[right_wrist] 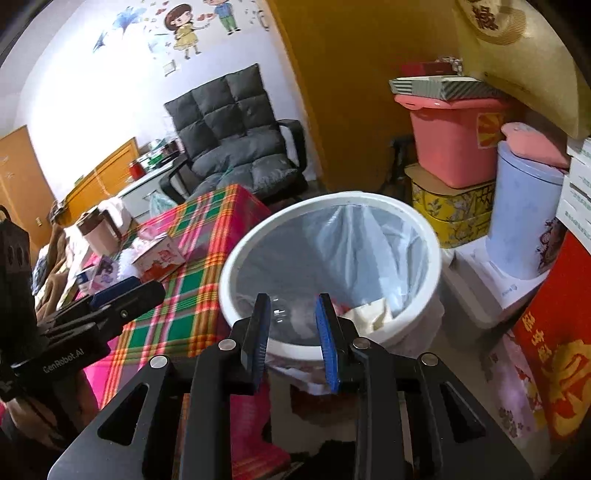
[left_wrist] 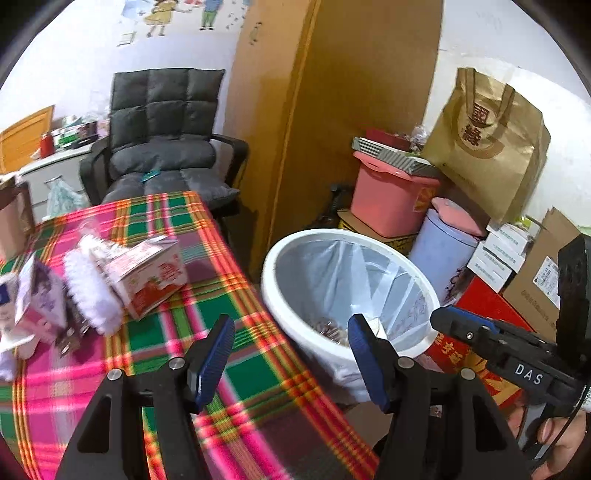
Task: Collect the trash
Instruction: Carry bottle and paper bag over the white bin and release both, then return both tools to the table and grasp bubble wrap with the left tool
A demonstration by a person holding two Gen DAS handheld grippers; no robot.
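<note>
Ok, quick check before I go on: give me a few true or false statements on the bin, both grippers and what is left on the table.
1. The white bin has a plastic liner. True.
2. The right gripper clamps a carton. False: its jaws stand apart over the bin with nothing between them.
3. The strawberry carton lies on the plaid tablecloth. True.
4. The left gripper is shut. False: it is wide open and empty.
5. The bin is empty. False: trash lies at its bottom.

A white wall with cartoon stickers was seen behind a grey padded armchair; a tall brown wardrobe was set alongside.
</note>
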